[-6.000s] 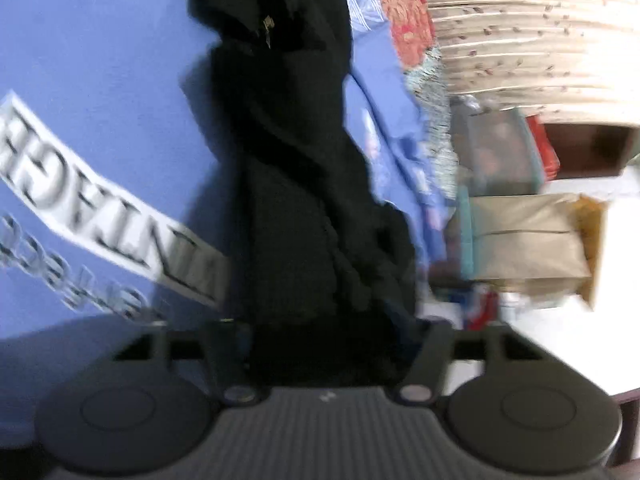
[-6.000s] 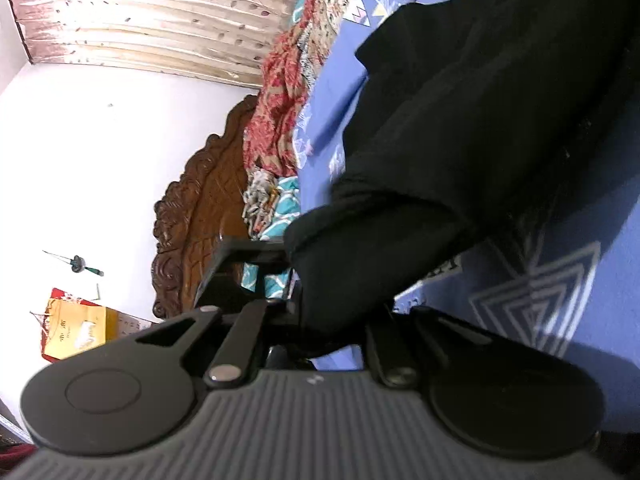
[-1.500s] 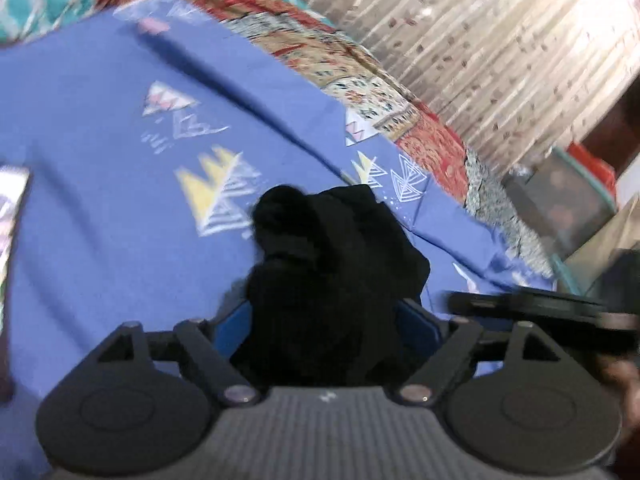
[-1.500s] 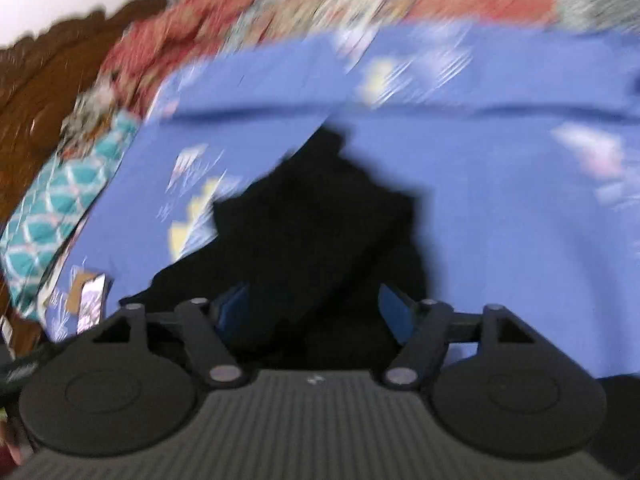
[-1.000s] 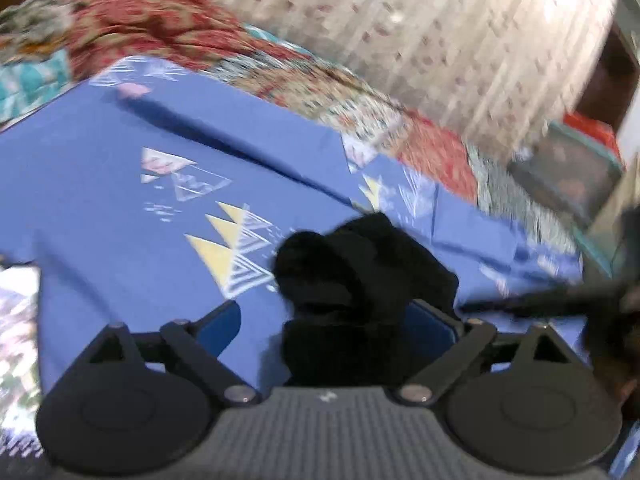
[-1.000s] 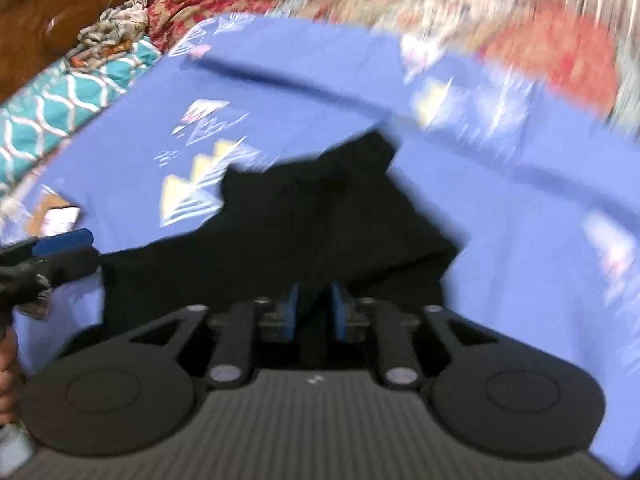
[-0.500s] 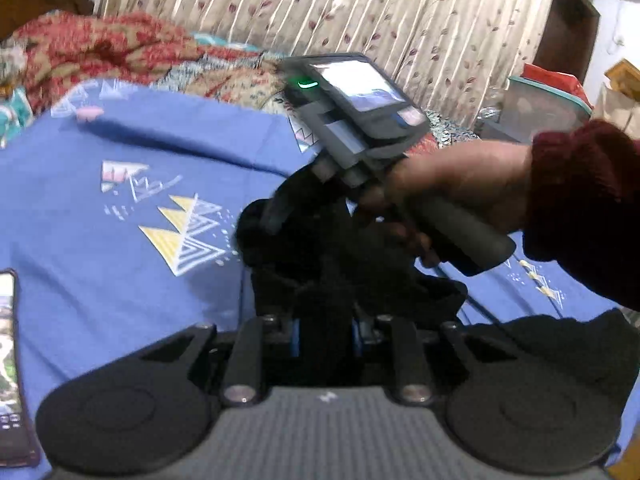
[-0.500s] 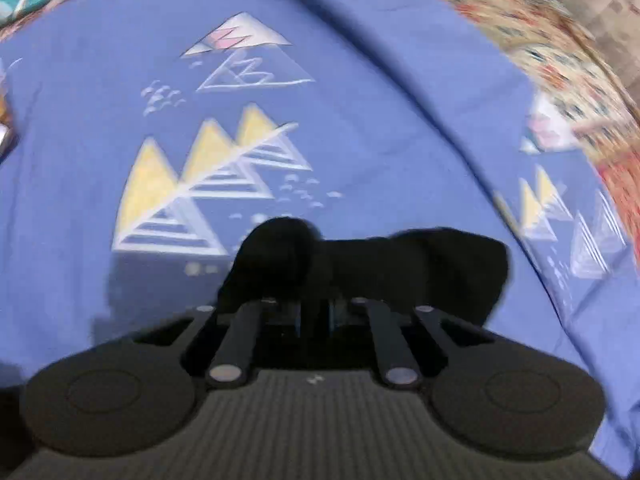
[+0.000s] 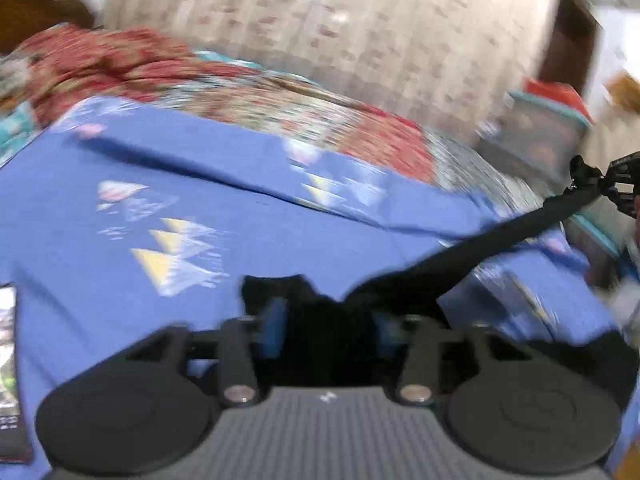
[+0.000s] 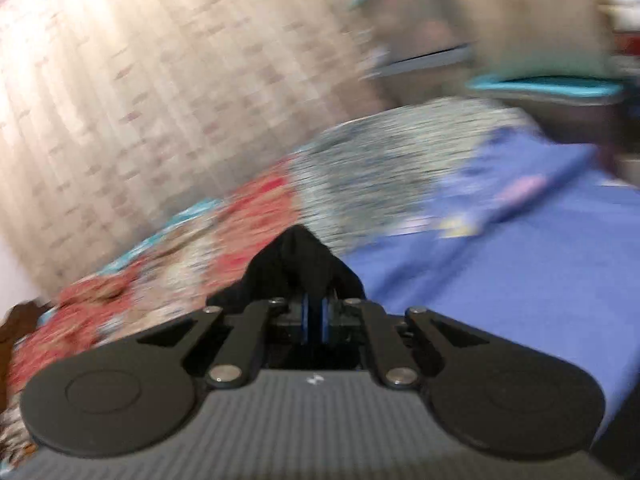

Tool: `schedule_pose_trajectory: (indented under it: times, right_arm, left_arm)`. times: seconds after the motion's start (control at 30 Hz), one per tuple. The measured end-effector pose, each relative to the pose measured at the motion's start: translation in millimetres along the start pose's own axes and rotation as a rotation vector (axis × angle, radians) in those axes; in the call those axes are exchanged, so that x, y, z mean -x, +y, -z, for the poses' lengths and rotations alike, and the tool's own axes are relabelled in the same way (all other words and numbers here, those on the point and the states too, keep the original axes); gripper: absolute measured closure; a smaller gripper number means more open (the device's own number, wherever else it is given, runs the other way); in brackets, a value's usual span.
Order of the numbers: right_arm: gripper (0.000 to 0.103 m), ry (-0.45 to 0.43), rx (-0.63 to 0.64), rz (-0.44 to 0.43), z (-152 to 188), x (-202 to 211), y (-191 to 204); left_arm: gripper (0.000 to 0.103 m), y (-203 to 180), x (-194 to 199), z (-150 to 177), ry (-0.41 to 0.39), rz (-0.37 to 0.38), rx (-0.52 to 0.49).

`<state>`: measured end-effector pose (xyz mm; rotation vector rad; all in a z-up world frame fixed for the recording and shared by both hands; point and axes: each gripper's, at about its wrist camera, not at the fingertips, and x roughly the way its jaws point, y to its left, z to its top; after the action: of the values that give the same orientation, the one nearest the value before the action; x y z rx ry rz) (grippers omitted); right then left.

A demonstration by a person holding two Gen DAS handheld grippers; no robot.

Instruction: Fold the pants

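Stretching the black pants [image 9: 472, 256] over the blue bedsheet [image 9: 280, 232], the right gripper [image 10: 315, 318] is pinching one end tightly. The left gripper [image 9: 326, 320] has just been opening, probably loose around the cloth; it should be clamping before the pull is continuing.

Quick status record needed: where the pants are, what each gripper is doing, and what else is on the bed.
pants: black pants, stretched taut between the two grippers above the blue sheet
left gripper: jaws have just been opening, part open, black cloth between the fingers
right gripper: shut on a bunch of the pants
other: phone lying on the sheet at the left edge of the left wrist view
image quality: both views motion-blurred
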<state>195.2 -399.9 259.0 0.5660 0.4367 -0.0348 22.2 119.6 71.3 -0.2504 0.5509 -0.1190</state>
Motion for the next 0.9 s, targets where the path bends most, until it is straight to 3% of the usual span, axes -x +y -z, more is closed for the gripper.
schedule_pose_trajectory:
  times: [0.07, 0.13, 0.27, 0.33, 0.5, 0.6, 0.67, 0.73, 0.83, 0.87, 0.9]
  right_arm:
    - [0.095, -0.012, -0.057, 0.105, 11, 17, -52]
    - [0.095, 0.028, -0.145, 0.206, 29, 25, -103]
    - [0.095, 0.096, -0.284, 0.311, 75, 30, -157]
    - [0.095, 0.102, -0.326, 0.312, 96, 32, -170]
    - [0.095, 0.115, -0.382, 0.283, 112, 37, -184]
    - [0.095, 0.112, -0.396, 0.259, 109, 40, -184]
    - [0.095, 0.117, -0.400, 0.245, 107, 40, -184]
    - [0.095, 0.114, -0.394, 0.225, 107, 53, -185]
    - [0.095, 0.109, -0.373, 0.202, 102, 53, -181]
    - [0.095, 0.109, -0.367, 0.199, 101, 52, -179]
    - [0.095, 0.110, -0.361, 0.196, 100, 52, -177]
  left_arm:
    - [0.036, -24, -4, 7, 0.018, 0.030, -0.091]
    - [0.036, -40, -3, 12, 0.053, 0.107, -0.153]
    - [0.035, -37, 15, 10, 0.050, 0.169, -0.170]
    - [0.028, -15, 20, -5, 0.064, 0.152, -0.094]
    - [0.033, 38, -18, -63, 0.201, 0.109, 0.150]
    - [0.027, 35, -47, -91, 0.159, 0.033, 0.038]
    - [0.026, 31, -69, -97, 0.209, 0.075, -0.020]
    - [0.026, 28, -90, -98, 0.280, 0.082, 0.019]
    - [0.025, 8, -102, -92, 0.317, 0.134, -0.004]
    - [0.023, -1, -106, -89, 0.341, 0.152, -0.027]
    - [0.013, -7, -108, -86, 0.369, 0.157, -0.046]
